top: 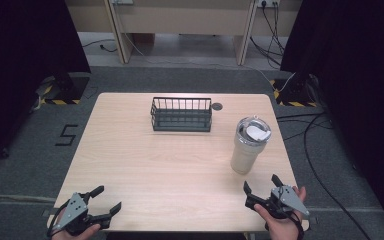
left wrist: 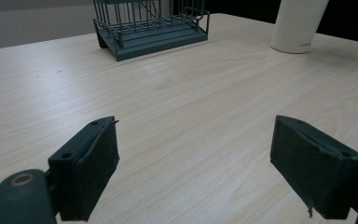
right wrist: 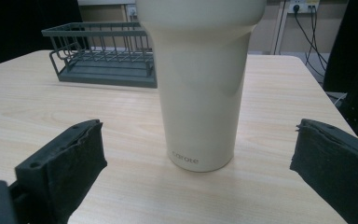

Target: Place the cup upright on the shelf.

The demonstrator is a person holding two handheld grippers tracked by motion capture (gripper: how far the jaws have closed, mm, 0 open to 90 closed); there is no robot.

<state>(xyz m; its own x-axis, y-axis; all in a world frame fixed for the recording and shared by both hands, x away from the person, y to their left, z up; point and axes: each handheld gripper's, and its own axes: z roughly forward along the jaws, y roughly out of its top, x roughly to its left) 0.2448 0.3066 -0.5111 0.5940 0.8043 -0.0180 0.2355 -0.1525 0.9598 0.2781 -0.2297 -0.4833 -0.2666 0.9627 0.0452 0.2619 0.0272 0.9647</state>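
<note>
The cream tumbler [top: 250, 145] stands upright near the right edge of the tabletop [top: 155, 165], a little forward of the near right corner, with a clear lid pressed onto its top. In the right gripper view it rises straight ahead between the two black jaws, close but untouched, its base flat on the wood and small lettering near the bottom. The right gripper [top: 261, 186] rests at the near right corner, held in the person's hand, its jaws spread wide and holding nothing. That wide spread, lined up with the cup's narrower lower body, suggests a grasp around the tumbler is being prepared.

The left gripper [top: 107, 199] sits at the near left corner, also held, with its jaws apart and empty; it is well apart from the tumbler and seems to be waiting.

Toward the far edge, about the middle of it, stands a dark wire basket [top: 181, 114], empty as far as can be seen, well apart from the tumbler. It could serve as a place to set the cup. A small round grommet [top: 217, 106] lies just beside the basket's right end. Nothing stands between the right gripper and the tumbler, and bare wood separates the cup from the basket.
</note>
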